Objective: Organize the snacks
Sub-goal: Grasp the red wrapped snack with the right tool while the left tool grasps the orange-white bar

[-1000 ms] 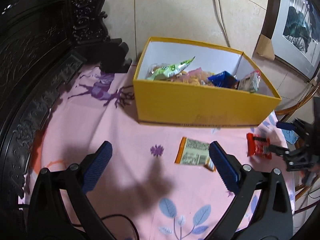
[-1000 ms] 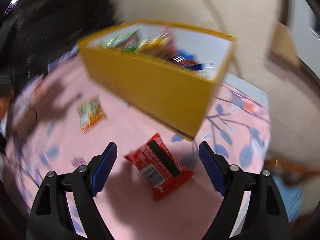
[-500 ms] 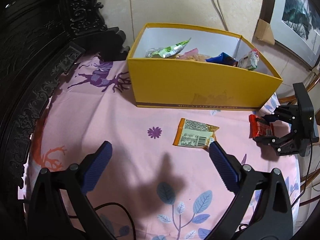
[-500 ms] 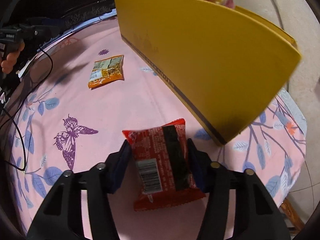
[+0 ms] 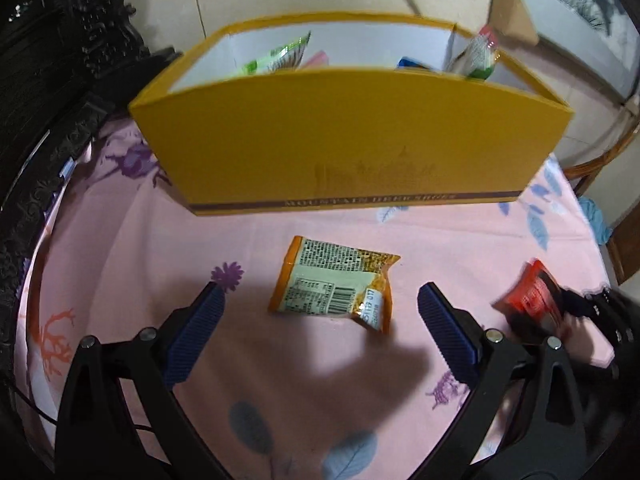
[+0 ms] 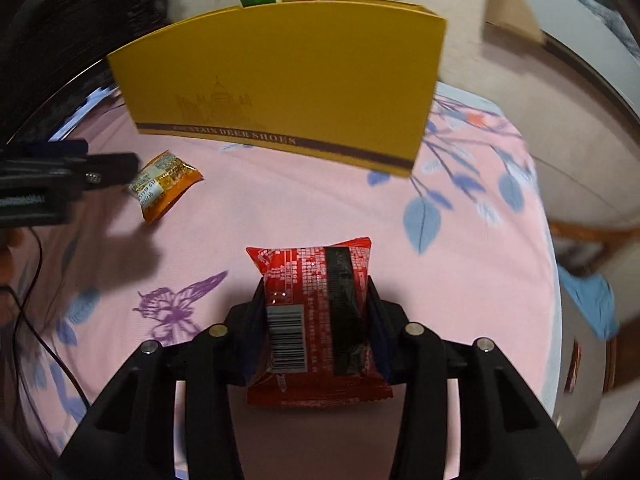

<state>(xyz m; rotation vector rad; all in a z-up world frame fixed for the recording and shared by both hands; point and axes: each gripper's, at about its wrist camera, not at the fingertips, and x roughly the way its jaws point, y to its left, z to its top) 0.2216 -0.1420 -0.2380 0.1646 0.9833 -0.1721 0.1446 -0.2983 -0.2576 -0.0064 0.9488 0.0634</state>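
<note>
My right gripper (image 6: 316, 312) is shut on a red snack packet (image 6: 316, 312) and holds it above the pink tablecloth, in front of the yellow box (image 6: 288, 80). The packet also shows at the right of the left wrist view (image 5: 532, 296). My left gripper (image 5: 320, 308) is open and empty, low over an orange snack packet (image 5: 336, 284) lying flat between its fingers, just in front of the yellow box (image 5: 352, 148). The orange packet shows in the right wrist view (image 6: 164, 184) too. Several snacks stand inside the box.
The pink flowered tablecloth (image 5: 280, 380) covers the table. Dark carved furniture (image 5: 44, 80) borders the left. A framed picture (image 5: 580, 12) leans on the wall at the right. A black cable (image 6: 36, 320) trails at the left.
My right gripper has closed on the red packet and lifted it off the cloth. My left gripper has moved forward and down over the orange packet.
</note>
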